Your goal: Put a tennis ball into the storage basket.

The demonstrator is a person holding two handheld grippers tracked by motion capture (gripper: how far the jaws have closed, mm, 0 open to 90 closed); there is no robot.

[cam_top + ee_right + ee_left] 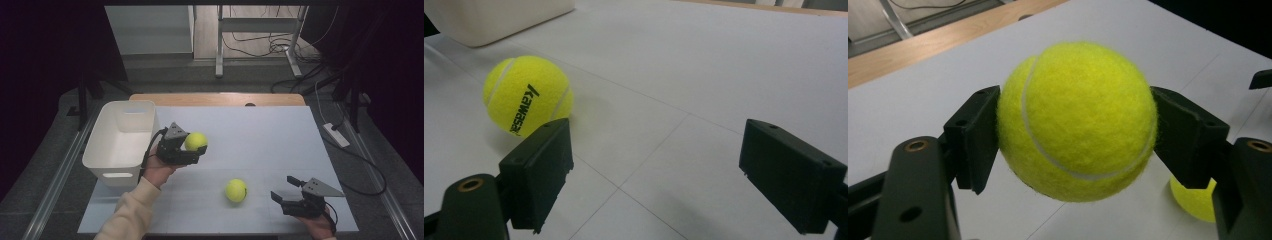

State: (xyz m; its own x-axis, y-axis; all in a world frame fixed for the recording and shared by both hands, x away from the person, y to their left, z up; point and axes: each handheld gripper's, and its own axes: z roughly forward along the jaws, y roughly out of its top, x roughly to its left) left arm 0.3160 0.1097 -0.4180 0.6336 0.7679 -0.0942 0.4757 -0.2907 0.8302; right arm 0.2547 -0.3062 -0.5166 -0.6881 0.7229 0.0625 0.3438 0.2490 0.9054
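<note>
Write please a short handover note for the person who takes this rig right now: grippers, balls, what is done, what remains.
Left gripper: shut on the held tennis ball, lifted clear of the table, beside the white bin.
Right gripper: open, holding nothing, low at the table's near right.
Second tennis ball: lies on the table, left of the right gripper, untouched.
Done: one ball picked up.
Left: probably drop it into the bin, then fetch the second ball.

Cream sleeve [131, 210]; black fingers [973, 135], brass-ringed screw holes; grey three-cornered plates.
</note>
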